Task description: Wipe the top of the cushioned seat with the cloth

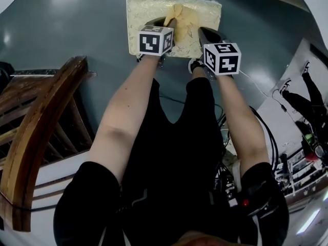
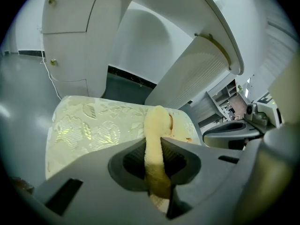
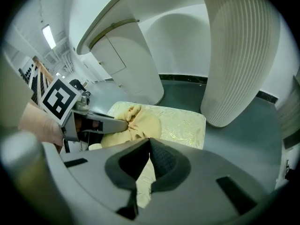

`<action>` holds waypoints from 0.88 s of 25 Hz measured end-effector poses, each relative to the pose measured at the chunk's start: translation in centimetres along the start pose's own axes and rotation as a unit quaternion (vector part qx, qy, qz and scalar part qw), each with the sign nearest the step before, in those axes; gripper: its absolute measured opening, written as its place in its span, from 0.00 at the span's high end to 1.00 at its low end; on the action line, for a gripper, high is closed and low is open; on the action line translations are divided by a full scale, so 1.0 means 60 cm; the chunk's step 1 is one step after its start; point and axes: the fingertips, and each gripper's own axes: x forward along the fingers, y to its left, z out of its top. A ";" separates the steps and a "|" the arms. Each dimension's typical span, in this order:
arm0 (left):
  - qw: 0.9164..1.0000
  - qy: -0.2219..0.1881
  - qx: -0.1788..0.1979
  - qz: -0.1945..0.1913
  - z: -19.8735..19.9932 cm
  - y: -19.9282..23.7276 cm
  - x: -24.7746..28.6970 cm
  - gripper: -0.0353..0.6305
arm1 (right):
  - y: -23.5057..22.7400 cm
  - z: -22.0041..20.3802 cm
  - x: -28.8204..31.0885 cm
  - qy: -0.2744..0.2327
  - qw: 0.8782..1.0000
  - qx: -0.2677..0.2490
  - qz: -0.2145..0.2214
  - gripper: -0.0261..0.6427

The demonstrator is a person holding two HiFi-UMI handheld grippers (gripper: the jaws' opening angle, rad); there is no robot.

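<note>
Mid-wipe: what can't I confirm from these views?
Head view: the left gripper and right gripper hide the cushioned seat's near edge.
Left gripper view: the gripper's body covers the cloth's lower end.
Right gripper view: its body hides the seat's near part.

The glossy grey-green floor (image 1: 77, 29) carries the pale brocade cushioned seat (image 1: 141, 14), a yellow cloth (image 1: 182, 22) bunched on its top, while a wooden chair (image 1: 36, 137) stands well to the left.

A wooden chair (image 1: 36, 132) with a curved back and spindles stands on the glossy grey-green floor (image 1: 66, 29). Well to its right run black cables (image 1: 270, 140). Further right still stands a person (image 1: 313, 99) (dark clothes, pale shoes).
</note>
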 end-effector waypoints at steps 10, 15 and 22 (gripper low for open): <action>0.998 -0.018 -0.038 0.043 -0.007 0.124 -0.086 0.86 | 0.060 0.018 0.011 0.008 1.000 -0.023 0.008 0.95; 0.995 -0.011 -0.058 0.079 -0.016 0.195 -0.121 0.86 | 0.077 0.032 0.003 0.005 0.999 -0.032 0.005 0.95; 0.984 -0.043 -0.058 0.164 -0.005 0.330 -0.232 0.86 | 0.078 0.052 -0.034 -0.022 0.999 -0.016 -0.023 0.95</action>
